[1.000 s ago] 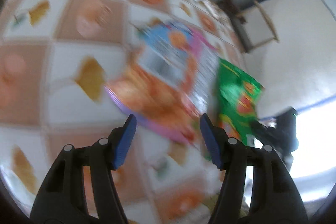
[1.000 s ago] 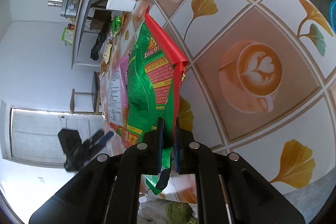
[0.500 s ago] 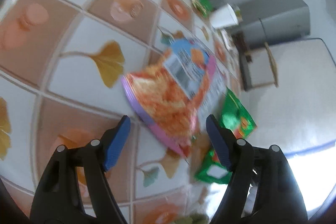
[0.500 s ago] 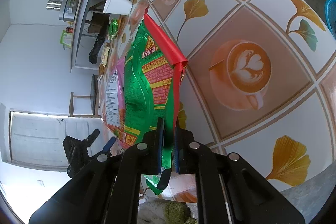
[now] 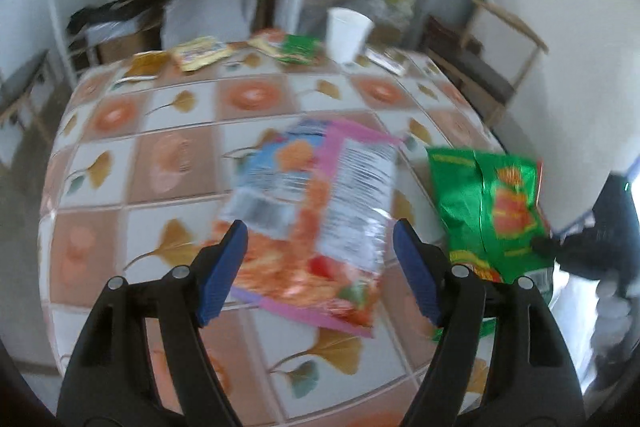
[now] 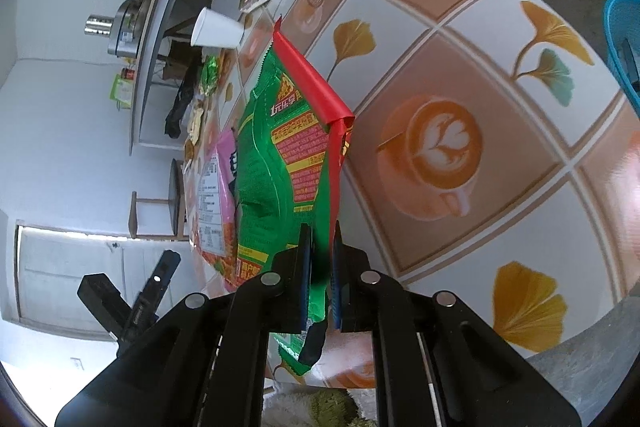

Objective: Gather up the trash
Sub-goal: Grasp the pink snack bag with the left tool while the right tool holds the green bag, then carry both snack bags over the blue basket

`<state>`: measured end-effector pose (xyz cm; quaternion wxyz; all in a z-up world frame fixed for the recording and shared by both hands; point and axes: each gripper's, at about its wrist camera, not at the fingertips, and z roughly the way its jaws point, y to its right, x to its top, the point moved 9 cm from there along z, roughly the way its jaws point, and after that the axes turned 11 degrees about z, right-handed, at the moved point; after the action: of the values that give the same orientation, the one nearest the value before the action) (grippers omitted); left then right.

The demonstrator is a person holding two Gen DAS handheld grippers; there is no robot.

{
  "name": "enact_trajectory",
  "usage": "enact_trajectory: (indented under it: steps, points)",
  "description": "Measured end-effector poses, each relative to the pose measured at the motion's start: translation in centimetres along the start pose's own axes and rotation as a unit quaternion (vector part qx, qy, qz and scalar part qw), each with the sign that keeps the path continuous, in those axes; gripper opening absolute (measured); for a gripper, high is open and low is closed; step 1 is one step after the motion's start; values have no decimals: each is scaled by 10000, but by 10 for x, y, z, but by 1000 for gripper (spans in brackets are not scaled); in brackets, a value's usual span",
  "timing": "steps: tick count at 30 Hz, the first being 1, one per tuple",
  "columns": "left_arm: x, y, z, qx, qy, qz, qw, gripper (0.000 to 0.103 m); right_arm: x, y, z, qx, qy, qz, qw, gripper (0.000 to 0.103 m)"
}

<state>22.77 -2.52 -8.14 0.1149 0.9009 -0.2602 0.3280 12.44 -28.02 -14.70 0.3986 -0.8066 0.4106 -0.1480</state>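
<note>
My right hand-held gripper (image 6: 319, 267) is pinching the green bag (image 6: 280, 163) near its lower end, both blue pads pressed flat against the foil with the bag standing on edge between them. The bag's red strip (image 6: 316, 87) runs along its upper side, and its far end reaches out over the tiled surface (image 6: 460, 75). In the left wrist view the same green bag (image 5: 492, 211) sits off the right edge of the surface, with my right hand-held gripper (image 5: 560, 249) dark at its lower corner.

My left hand-held gripper (image 5: 320, 273) is spread wide, its blue fingers (image 5: 224, 271) apart on either side of the pink bag (image 5: 316, 219), holding nothing. The pink bag lies flat on the surface (image 5: 160, 155), printed back up, just beside the green bag and left of it. That view is blurred, so I cannot tell whether my fingers touch the pink bag or hang above it. From the right wrist view the pink bag (image 6: 216, 195) shows just behind the green one.

At the far end of the surface stands a white cup (image 5: 346, 33), with a yellow wrapper (image 5: 200, 53) and a green wrapper (image 5: 298, 47) lying to its left. The cup (image 6: 216, 29) also shows in the right wrist view, beyond the green bag.
</note>
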Motion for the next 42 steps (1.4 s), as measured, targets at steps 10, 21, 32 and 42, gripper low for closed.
enact_trajectory:
  steps: [10,21,32,42]
  points:
    - [13,36,75,456,-638,1271,9888,79,2,13,-6,66,126,207,9997,9]
    - [8,29,90,615,-756,1455,9845,66,4,14,-7,105,127,255,9995,9]
    - [12,23,73,637,-581,1365,9869,28,2,10,-13,359,160,266,9989,7]
    - [26,27,45,580,-233,1151,9914,23,1,0,-23,734,164,245,9969,4]
